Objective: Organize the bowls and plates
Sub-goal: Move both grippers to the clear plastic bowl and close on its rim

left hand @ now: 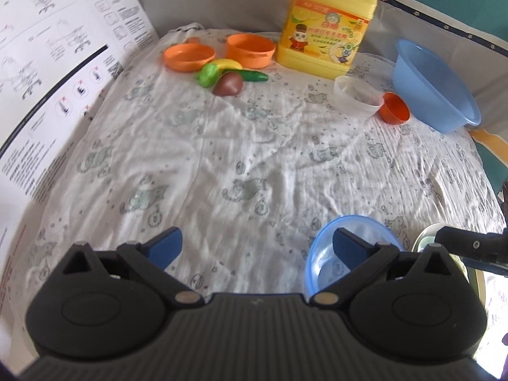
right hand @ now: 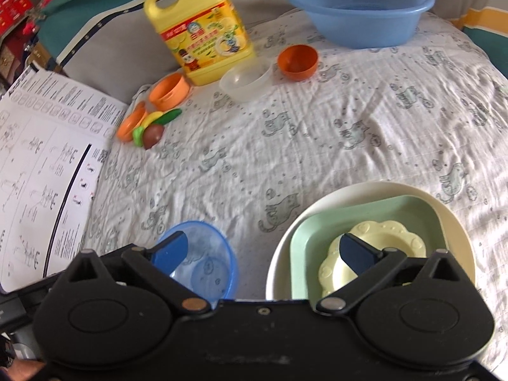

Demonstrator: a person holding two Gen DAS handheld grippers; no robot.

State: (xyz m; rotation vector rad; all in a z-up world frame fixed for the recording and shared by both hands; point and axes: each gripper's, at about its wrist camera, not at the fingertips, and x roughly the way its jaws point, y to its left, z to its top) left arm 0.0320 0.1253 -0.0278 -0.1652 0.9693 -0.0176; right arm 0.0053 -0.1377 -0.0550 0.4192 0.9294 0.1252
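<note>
Near the front edge of the cat-print cloth (right hand: 317, 133), both tools hang over the dishes with nothing in them: the left gripper (left hand: 257, 244) and the right gripper (right hand: 263, 250) each have their blue fingers spread as wide as they go, no pad touching anything. A clear blue bowl (right hand: 206, 254) sits just below the right gripper's left finger, beside a stack made of a scalloped yellow plate (right hand: 390, 238) on a green dish (right hand: 397, 209) on a cream plate (right hand: 365, 190). Farther back, well apart from these, lie a small orange bowl (right hand: 297, 58), a translucent white bowl (right hand: 246, 79), two orange dishes with toy food, and a big blue basin (right hand: 360, 6) beside a yellow detergent jug (right hand: 200, 31). I judge the main risks to be these: a finger lowered carelessly could clip the light blue bowl's rim and flip it, and the rumpled cloth could bunch under a dragged dish and tilt the stack. Reaching for the far bowls could also nudge the jug.
</note>
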